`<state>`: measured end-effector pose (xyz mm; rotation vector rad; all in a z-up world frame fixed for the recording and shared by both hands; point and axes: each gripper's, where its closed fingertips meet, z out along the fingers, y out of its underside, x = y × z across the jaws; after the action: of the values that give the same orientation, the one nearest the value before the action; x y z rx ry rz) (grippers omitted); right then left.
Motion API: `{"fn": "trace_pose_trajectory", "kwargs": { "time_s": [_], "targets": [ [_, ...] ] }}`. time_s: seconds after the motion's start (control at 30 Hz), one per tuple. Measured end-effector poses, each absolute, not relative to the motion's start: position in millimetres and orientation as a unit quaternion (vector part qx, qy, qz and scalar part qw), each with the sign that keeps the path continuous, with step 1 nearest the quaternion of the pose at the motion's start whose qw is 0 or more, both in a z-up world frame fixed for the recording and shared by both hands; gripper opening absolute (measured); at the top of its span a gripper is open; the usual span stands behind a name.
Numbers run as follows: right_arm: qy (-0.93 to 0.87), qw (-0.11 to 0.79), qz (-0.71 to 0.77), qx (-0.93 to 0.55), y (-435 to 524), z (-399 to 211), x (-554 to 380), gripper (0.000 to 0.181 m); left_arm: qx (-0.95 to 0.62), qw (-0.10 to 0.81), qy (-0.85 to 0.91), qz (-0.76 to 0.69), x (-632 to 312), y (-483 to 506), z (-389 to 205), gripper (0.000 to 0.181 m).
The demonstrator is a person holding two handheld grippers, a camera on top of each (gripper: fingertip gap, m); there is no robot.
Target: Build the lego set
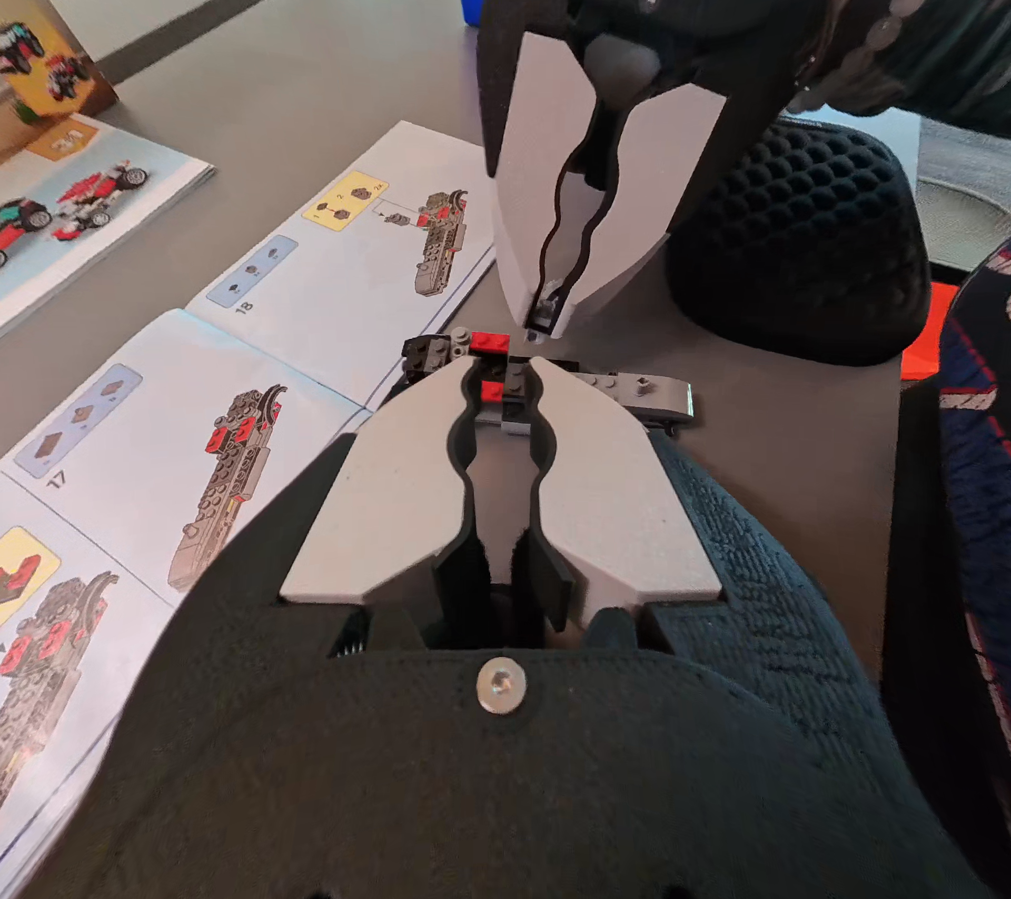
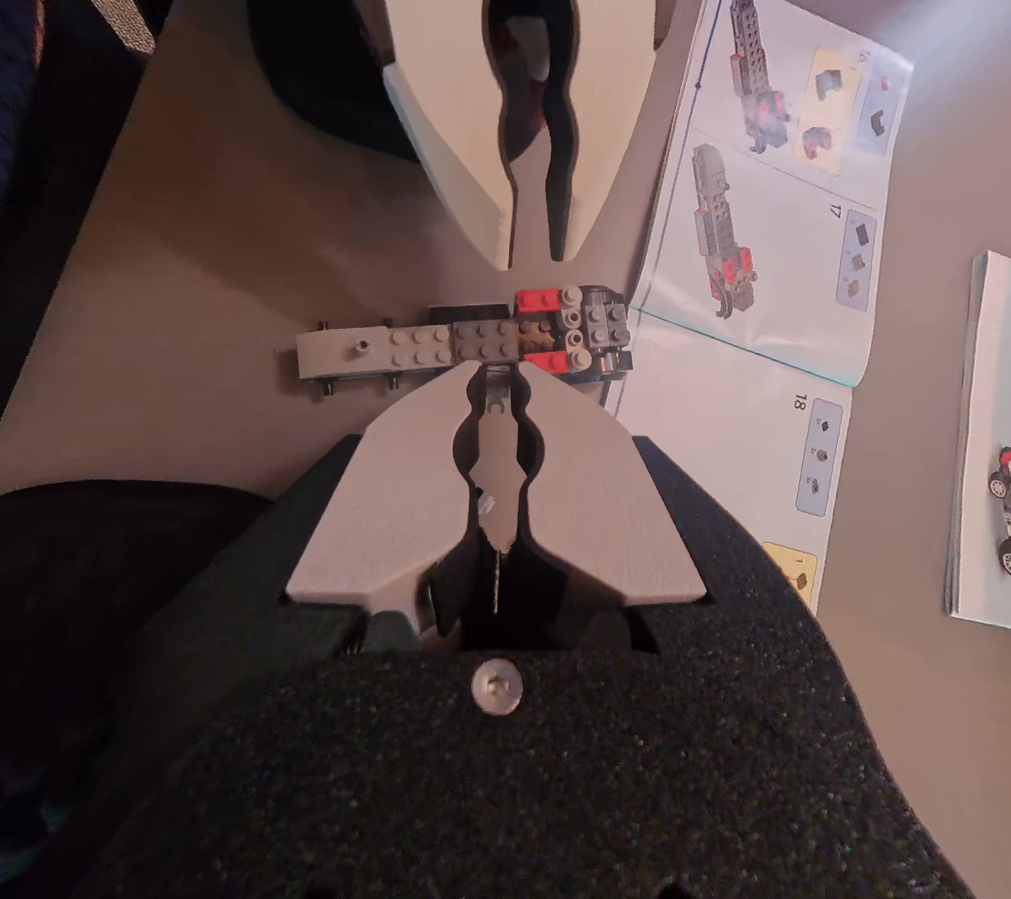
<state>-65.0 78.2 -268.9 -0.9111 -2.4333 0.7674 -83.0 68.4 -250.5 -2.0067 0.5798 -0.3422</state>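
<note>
The left gripper is closing narrowly around the middle of the lego model, its two pale fingertips sitting on either side of the dark grey bricks, so it appears to be pinching the model in place on the grey worktop. The model is lying just past those fingertips, its long axis running crosswise to the gripper: the red and black studded end is pointing off to the gripper's left, toward the open instruction booklet, and the smooth light grey end is pointing to its right. The right gripper is coming in from the opposite side, tips down just beyond the model, almost closed and holding a small grey piece between its fingertips. From the right wrist view the model is lying straight across just in front of that gripper, red end to its right. A black mesh case is sitting to the left gripper's far right.
</note>
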Motion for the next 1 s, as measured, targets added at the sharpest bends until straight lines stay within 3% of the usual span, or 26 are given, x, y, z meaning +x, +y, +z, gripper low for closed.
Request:
{"fn": "trace_pose_trajectory", "kwargs": {
  "time_s": [0.53, 0.7, 1.0],
  "targets": [
    [-0.822, 0.251, 0.405, -0.312, 55, -223, -66, 0.008, -0.76, 0.542, 0.34, -0.112, -56, 66, -238, 0.008],
    [-0.78, 0.264, 0.459, -0.332, 60, -204, -65, 0.017, -0.746, 0.574, 0.307, -0.142, -63, 66, -226, 0.008],
    [-0.8, 0.262, 0.44, -0.313, 60, -211, -64, 0.006, -0.742, 0.575, 0.315, -0.14, -61, 64, -226, 0.008]
  ]
}}
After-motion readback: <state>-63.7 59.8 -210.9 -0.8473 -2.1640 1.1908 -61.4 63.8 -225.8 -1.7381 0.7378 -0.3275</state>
